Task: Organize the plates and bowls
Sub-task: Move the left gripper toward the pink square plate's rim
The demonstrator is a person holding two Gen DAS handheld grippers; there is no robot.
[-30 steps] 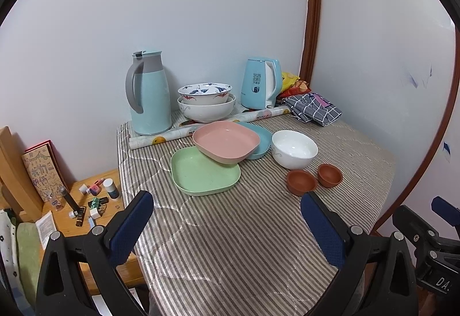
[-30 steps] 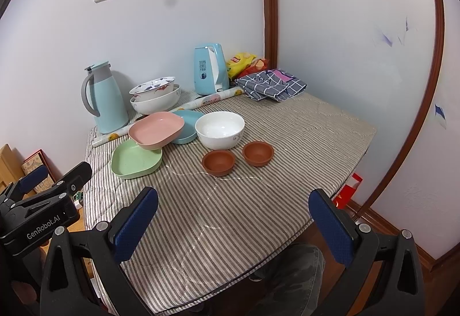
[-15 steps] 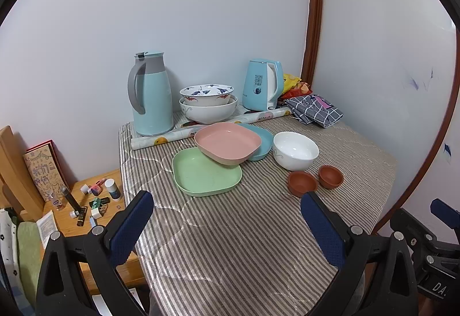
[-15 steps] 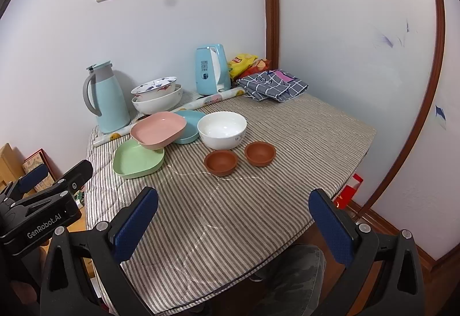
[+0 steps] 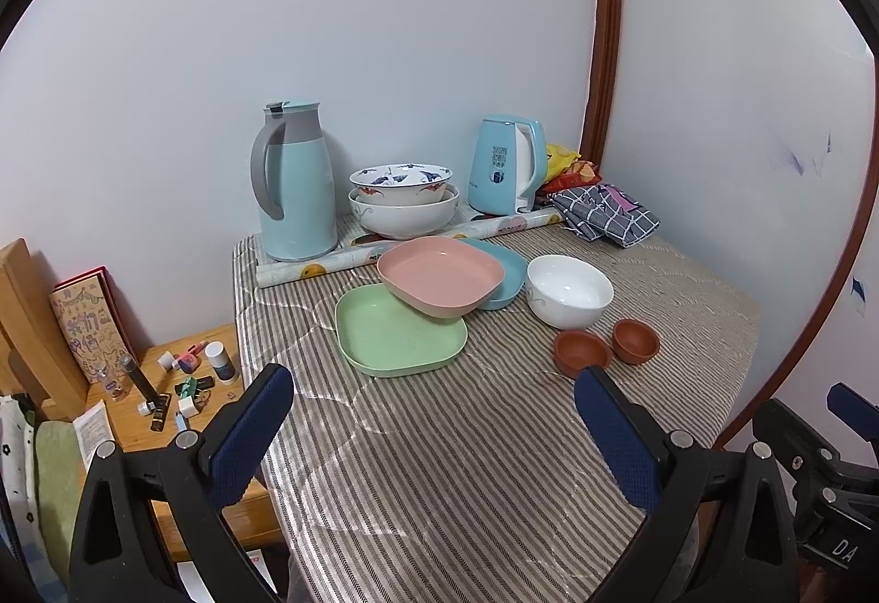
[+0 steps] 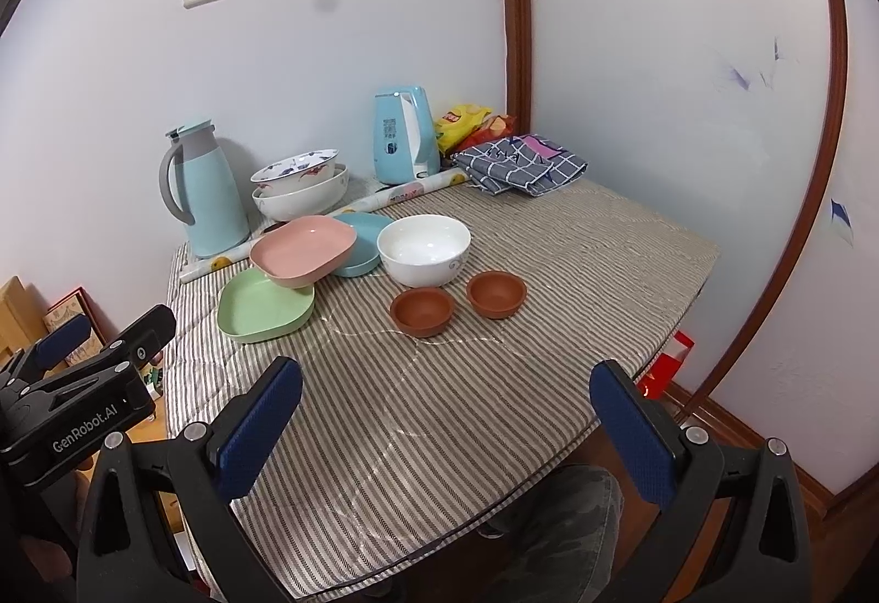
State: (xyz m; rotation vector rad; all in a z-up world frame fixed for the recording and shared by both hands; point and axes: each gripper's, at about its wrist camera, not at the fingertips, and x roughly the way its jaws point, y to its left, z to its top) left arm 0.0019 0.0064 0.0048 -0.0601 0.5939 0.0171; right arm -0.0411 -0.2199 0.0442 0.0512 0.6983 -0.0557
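From where I steered, both views had crept slightly nearer the dishes over the last second, the crockery sitting a touch lower and larger than before, so I judged the approach barely begun and nothing yet sorted. My left tool [image 5: 428,444] hung released, its blue pads spread wide over the near edge of the striped desk [image 5: 439,482], gripping nothing; my right tool [image 6: 450,430] was likewise spread and empty, well short of any dish. The pink plate [image 5: 440,275] lay tilted, its near edge resting on the green plate [image 5: 398,339] and its far side over the blue plate [image 5: 502,268]. Just to the right stood the white bowl [image 5: 569,290], and in front of it two small brown bowls [image 5: 582,353] sat side by side, close but apart. At the back, a patterned bowl [image 5: 401,183] was nested in a larger white one, between the thermos jug [image 5: 296,196] and the electric kettle [image 5: 508,172]. Since no dish had shifted, I reckoned the tilted pink plate the sensible first pick.
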